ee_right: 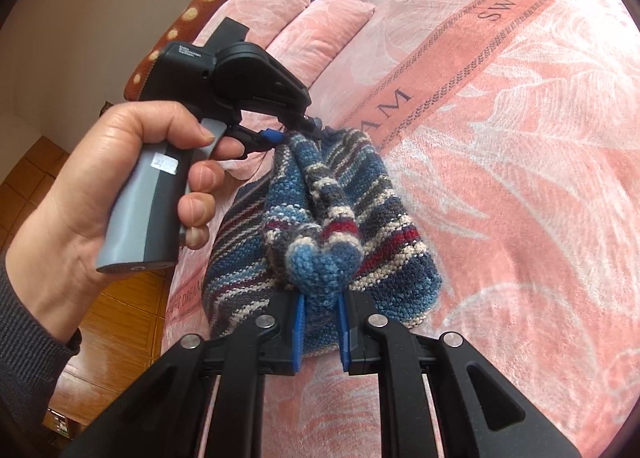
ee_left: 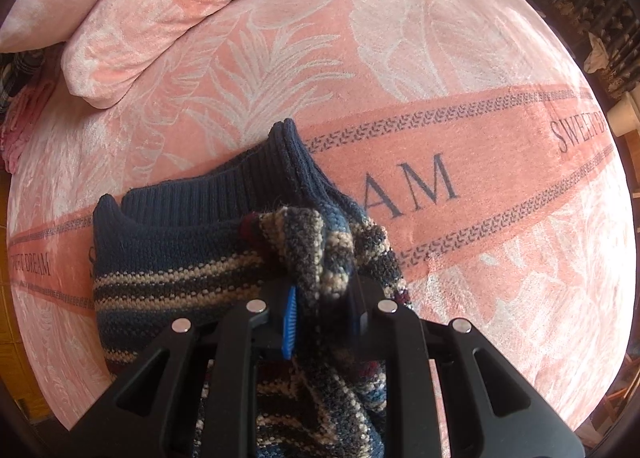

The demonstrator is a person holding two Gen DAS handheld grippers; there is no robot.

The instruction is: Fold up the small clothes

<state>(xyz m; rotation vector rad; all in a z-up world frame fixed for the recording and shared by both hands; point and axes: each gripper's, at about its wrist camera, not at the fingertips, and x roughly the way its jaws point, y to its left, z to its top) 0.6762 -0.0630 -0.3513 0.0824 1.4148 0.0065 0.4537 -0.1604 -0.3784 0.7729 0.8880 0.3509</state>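
Both tools pinched bunched folds of a striped knit sweater [ee_right: 320,226]: the right tool [ee_right: 320,322] at lower centre, the left tool [ee_left: 320,314] likewise. It lay on a pink bedspread [ee_left: 440,58].

Bunched striped knit sweater [ee_right: 320,226] on bed

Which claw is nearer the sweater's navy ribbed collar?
Left. The left claw pinches the striped sweater just below the navy collar. The right claw grips a bunched fold at the opposite end.

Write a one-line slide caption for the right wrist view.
Both grippers, right and left, pinch a striped knit sweater over a pink bedspread.
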